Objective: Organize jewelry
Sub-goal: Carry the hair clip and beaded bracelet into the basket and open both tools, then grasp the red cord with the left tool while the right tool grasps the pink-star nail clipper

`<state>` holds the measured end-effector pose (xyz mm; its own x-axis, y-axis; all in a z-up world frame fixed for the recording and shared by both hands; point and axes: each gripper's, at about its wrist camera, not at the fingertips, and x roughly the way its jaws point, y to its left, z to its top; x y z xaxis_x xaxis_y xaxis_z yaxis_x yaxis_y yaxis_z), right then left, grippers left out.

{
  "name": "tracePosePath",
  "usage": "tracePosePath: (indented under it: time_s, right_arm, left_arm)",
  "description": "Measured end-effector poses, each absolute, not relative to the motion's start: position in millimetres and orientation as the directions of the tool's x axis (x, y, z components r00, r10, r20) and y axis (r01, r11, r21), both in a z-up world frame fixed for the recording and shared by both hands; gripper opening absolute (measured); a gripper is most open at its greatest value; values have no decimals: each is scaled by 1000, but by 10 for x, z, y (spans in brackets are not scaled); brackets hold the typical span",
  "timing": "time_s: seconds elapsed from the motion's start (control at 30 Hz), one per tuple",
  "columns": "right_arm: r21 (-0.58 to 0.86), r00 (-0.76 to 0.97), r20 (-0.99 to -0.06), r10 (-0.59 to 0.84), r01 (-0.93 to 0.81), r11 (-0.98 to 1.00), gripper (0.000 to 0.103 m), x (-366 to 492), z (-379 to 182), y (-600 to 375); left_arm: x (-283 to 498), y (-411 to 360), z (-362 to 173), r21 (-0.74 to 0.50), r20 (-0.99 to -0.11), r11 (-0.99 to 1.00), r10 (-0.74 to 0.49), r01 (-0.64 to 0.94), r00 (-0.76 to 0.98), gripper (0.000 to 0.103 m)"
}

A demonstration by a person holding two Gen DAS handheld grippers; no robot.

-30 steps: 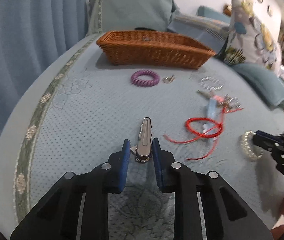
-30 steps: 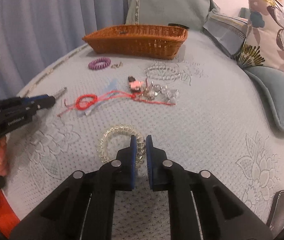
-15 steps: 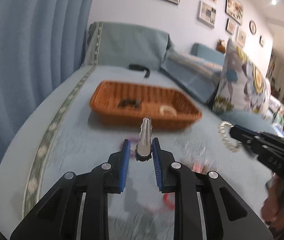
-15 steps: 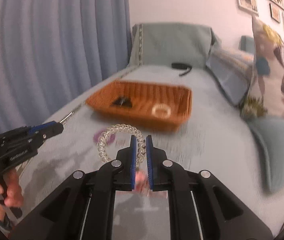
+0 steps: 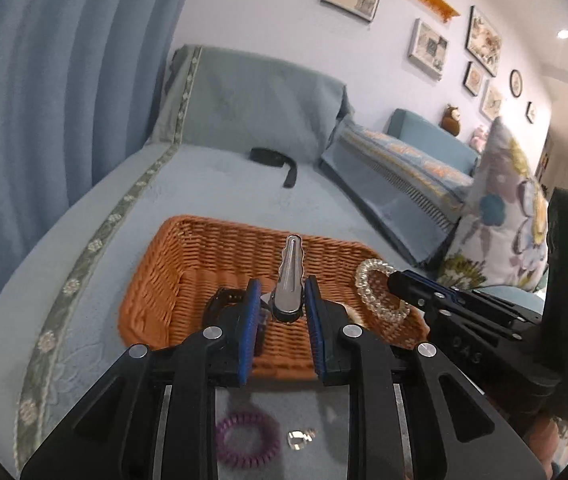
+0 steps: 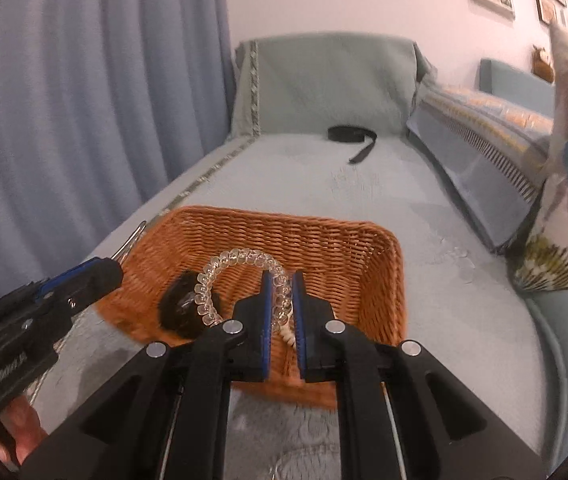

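My left gripper (image 5: 282, 296) is shut on a silver metal hair clip (image 5: 289, 276) that points up and forward over the near side of the orange wicker basket (image 5: 188, 248). My right gripper (image 6: 282, 292) is shut on a clear beaded bracelet (image 6: 220, 268), held above the same basket (image 6: 367, 248). In the left wrist view the right gripper (image 5: 399, 284) comes in from the right with the bracelet (image 5: 367, 280) hanging from its tip. A black item (image 6: 182, 308) lies inside the basket. A purple coil hair tie (image 5: 248, 436) and a small silver piece (image 5: 301, 436) lie on the bed below my left gripper.
The basket stands on a light blue bedspread (image 6: 323, 176). A black strap (image 6: 353, 136) lies farther back near the headboard cushion. Blue curtains (image 5: 44, 100) hang on the left, a striped pillow (image 5: 403, 176) and a floral pillow (image 5: 507, 208) on the right. A person's hand (image 6: 16, 428) grips the left tool.
Both grippers have lifted off the bedspread and travelled forward to the basket, the left still carrying the hair clip and the right the clear bracelet. The red cord and other pieces have dropped out of view.
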<state>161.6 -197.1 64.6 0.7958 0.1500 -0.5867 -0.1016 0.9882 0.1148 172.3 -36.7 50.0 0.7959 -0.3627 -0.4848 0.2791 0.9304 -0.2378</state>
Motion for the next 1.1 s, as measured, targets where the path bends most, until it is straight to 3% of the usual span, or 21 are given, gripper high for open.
tracePosePath:
  time_s: [0.3, 0.53, 0.6, 0.73, 1.1]
  right_arm:
    - [115, 714, -688, 129, -68, 991, 8, 2102, 211, -1990]
    - [132, 683, -715, 148, -77, 988, 9, 2129, 102, -1993]
    - [126, 689, -710, 146, -79, 989, 12, 2098, 141, -1986]
    - [123, 713, -686, 146, -84, 989, 36, 1975, 283, -1984]
    - [144, 787, -588, 189, -128, 981, 36, 1279, 937, -2148]
  left_arm:
    - [2118, -537, 48, -261, -569, 921, -388, 289, 725, 21]
    - [2103, -509, 22, -252, -570, 920, -392, 301, 722, 22]
    - [2066, -488, 34, -259, -562, 912, -409, 317, 719, 27]
    - [1929, -429, 128, -277, -532, 899, -437, 338, 726, 38]
    - [1135, -191, 736, -295, -403, 865, -498, 406, 768, 40]
